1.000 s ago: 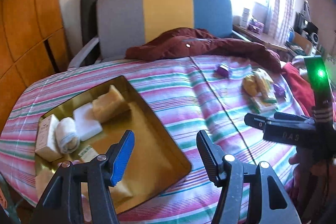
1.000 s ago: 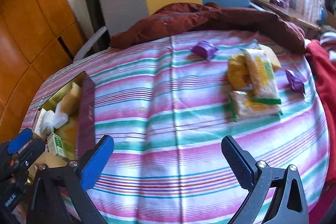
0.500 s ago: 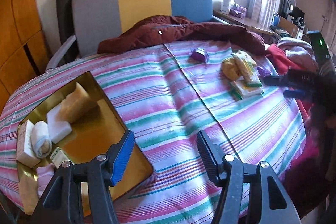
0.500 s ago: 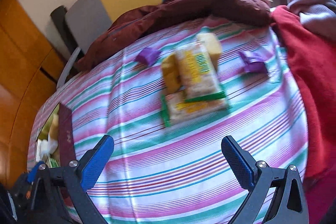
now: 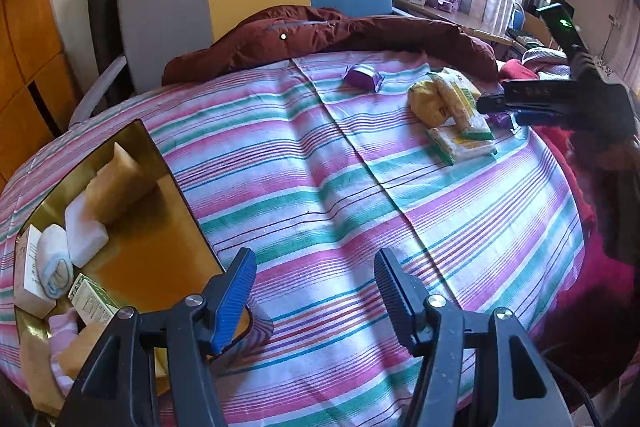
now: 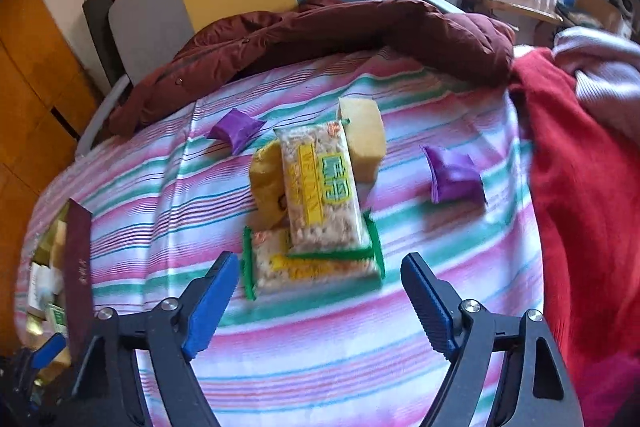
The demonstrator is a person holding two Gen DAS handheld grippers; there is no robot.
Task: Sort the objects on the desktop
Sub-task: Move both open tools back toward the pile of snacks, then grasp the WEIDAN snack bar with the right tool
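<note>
Hovering apart and empty, right tongs (image 6: 316, 301) face the snack packets (image 6: 320, 211) at 12 o'clock, likely lining up a pickup. Left tongs (image 5: 316, 291) gape empty beside the tray (image 5: 160, 251).

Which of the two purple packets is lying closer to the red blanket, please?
The purple packet right of the snack pile, almost at the red blanket. The other purple packet lies left of the pile, near the maroon jacket.

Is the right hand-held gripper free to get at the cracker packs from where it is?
Probably yes. The right hand-held gripper is open just short of the cracker packs, with only bare striped cloth between. The purple packet sits off to the side.
</note>
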